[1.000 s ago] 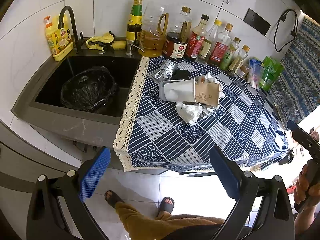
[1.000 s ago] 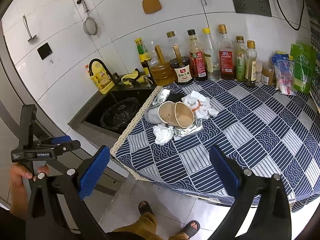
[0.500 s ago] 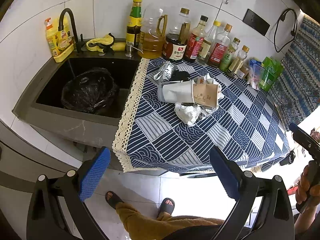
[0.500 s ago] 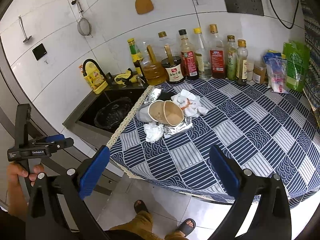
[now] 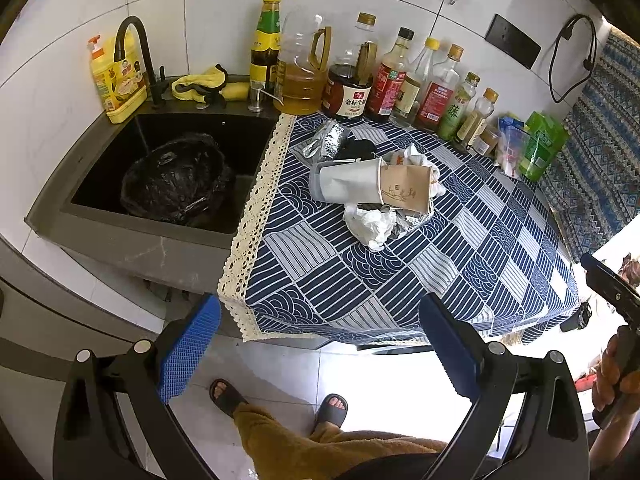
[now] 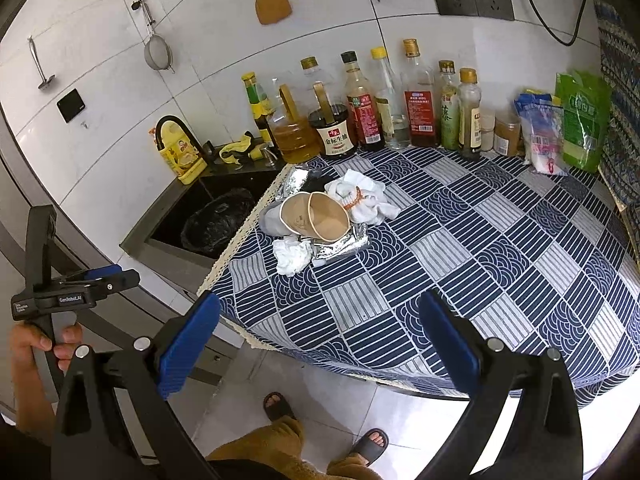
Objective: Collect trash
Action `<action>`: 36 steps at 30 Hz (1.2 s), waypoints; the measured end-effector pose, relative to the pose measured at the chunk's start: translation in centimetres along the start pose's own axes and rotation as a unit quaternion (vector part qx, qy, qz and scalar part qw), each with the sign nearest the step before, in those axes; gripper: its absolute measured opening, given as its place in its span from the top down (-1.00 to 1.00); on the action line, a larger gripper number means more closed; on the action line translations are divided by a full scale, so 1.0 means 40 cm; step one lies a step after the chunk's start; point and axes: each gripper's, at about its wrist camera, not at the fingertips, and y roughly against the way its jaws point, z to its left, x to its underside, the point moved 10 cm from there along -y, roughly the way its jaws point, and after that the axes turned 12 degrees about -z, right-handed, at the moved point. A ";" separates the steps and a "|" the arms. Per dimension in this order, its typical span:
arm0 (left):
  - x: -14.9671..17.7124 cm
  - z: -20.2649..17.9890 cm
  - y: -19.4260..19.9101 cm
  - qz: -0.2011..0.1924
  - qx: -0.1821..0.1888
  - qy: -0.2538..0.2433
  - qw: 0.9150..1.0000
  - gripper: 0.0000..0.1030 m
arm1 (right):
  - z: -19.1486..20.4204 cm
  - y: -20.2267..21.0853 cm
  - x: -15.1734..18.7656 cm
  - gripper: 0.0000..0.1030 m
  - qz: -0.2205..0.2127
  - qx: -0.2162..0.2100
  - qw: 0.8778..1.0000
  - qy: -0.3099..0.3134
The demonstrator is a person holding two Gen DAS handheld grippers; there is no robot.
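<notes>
Both jaws wide apart, nothing in them: left gripper point(image 5: 320, 344) and right gripper point(image 6: 320, 340) hang over the floor at frame bottom. Trash pile point(image 5: 376, 192) lies mid-frame on the counter point(image 5: 460, 264), well beyond both. Black bag point(image 5: 176, 178) in the sink point(image 5: 132, 236), centre-left; contents unreadable.

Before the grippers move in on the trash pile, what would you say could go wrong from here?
1. The paper cups lie on their sides, one inside the other, on top of foil and a crumpled tissue; grabbing one piece may scatter the rest.
2. The pile sits near the bottles along the wall; a wide reach might knock one over.
3. The black trash bag sits slumped in the sink, so dropped trash could miss it.
</notes>
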 end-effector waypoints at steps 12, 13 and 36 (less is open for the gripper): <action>0.001 0.009 -0.006 0.011 -0.008 0.001 1.000 -0.87 | 0.004 -0.029 -0.004 -0.92 0.009 -0.007 1.000 -0.009; -0.001 0.014 -0.009 0.013 -0.007 0.000 1.000 -0.87 | 0.006 -0.038 -0.006 -0.92 0.010 -0.006 1.000 -0.009; -0.080 0.148 -0.280 0.101 0.036 -0.014 0.994 -0.87 | 0.017 -0.518 -0.020 0.21 0.100 -0.017 0.994 -0.049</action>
